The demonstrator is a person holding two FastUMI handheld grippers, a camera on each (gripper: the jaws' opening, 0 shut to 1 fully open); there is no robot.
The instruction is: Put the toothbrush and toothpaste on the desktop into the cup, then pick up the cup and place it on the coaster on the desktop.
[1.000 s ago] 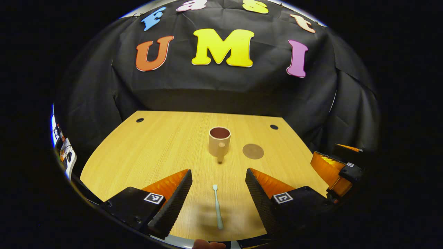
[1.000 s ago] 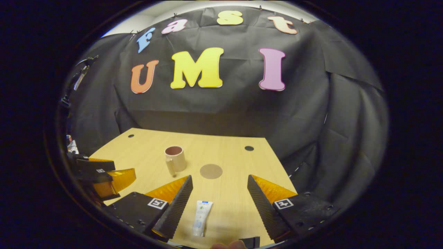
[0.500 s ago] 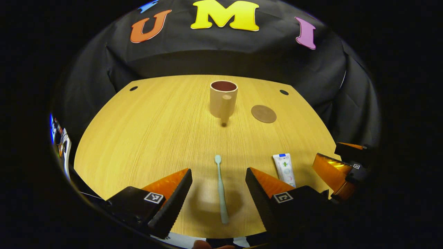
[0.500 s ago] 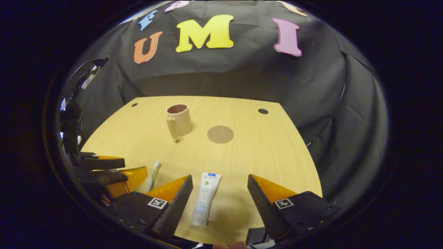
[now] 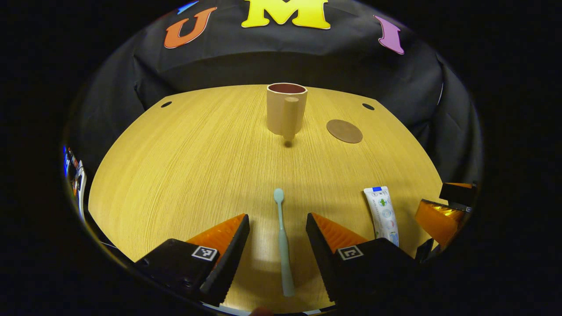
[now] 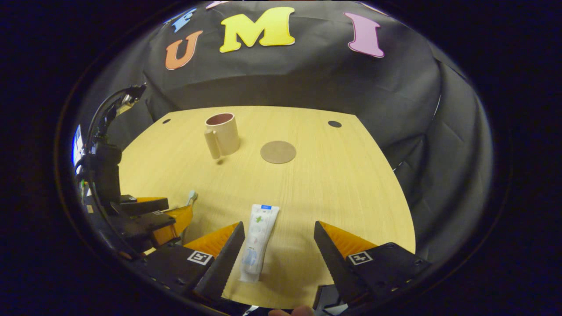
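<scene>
Lowering since a second ago, our left hand-held gripper (image 5: 276,224) straddles the pale green plastic toothbrush (image 5: 283,239), jaws wide; our right hand-held gripper (image 6: 279,235) likewise straddles the white toothpaste tube (image 6: 259,239). Both lie flat on the wooden counter (image 5: 184,166); we judge grasps near. Beige ceramic cup (image 5: 285,107) stands beside the round brown coaster (image 5: 344,131).

Pale toothbrush (image 5: 283,241) flat, near toothpaste (image 6: 257,239); beige cup (image 5: 286,109) upright beside brown coaster (image 5: 344,131)

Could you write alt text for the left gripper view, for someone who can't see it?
An open claw straddles a toothbrush lying flat on a wooden desk. Beyond stand a cup and a round coaster; a toothpaste tube lies to the right.
</scene>
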